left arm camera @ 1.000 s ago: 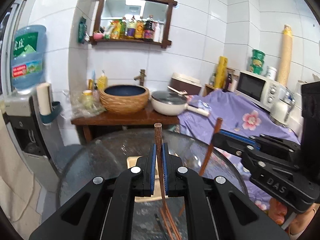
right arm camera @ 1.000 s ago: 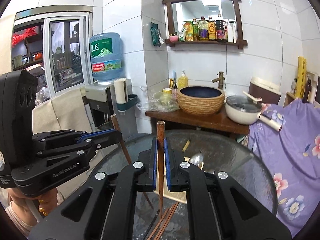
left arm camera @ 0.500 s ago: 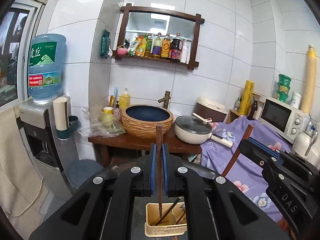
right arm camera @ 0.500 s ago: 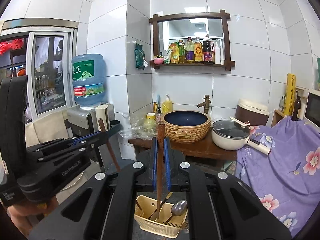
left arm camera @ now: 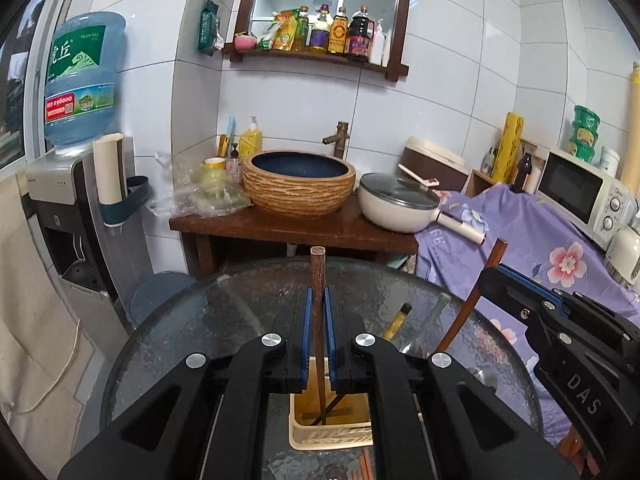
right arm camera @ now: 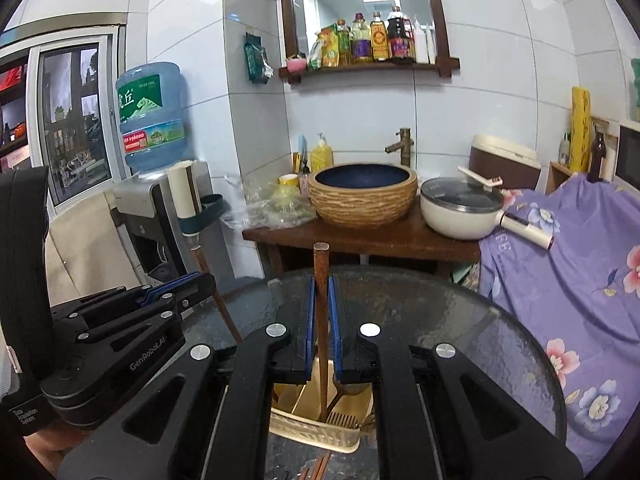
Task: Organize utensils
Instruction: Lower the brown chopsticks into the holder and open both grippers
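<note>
My left gripper (left arm camera: 318, 300) is shut on a brown chopstick (left arm camera: 318, 276) that stands upright, its lower end inside the cream utensil basket (left arm camera: 332, 438) on the round glass table (left arm camera: 224, 320). My right gripper (right arm camera: 321, 288) is shut on another brown chopstick (right arm camera: 321, 268), also upright, with its lower end in the same basket (right arm camera: 316, 432). Each gripper shows in the other's view: the right one (left arm camera: 560, 320) at the right, the left one (right arm camera: 120, 320) at the left. More chopsticks (left arm camera: 362, 470) lie on the glass in front of the basket. A spoon's bowl in the basket is partly hidden.
Behind the table stands a wooden counter (left arm camera: 292, 232) with a woven basin (left arm camera: 298, 184) and a white lidded pan (left arm camera: 400, 204). A water dispenser (left arm camera: 68, 184) is at the left. A purple flowered cloth (left arm camera: 520, 232) and a microwave (left arm camera: 580, 192) are at the right.
Both grippers have dropped and tilted down toward the table, carrying their chopsticks lower into the basket. Both stay shut.
</note>
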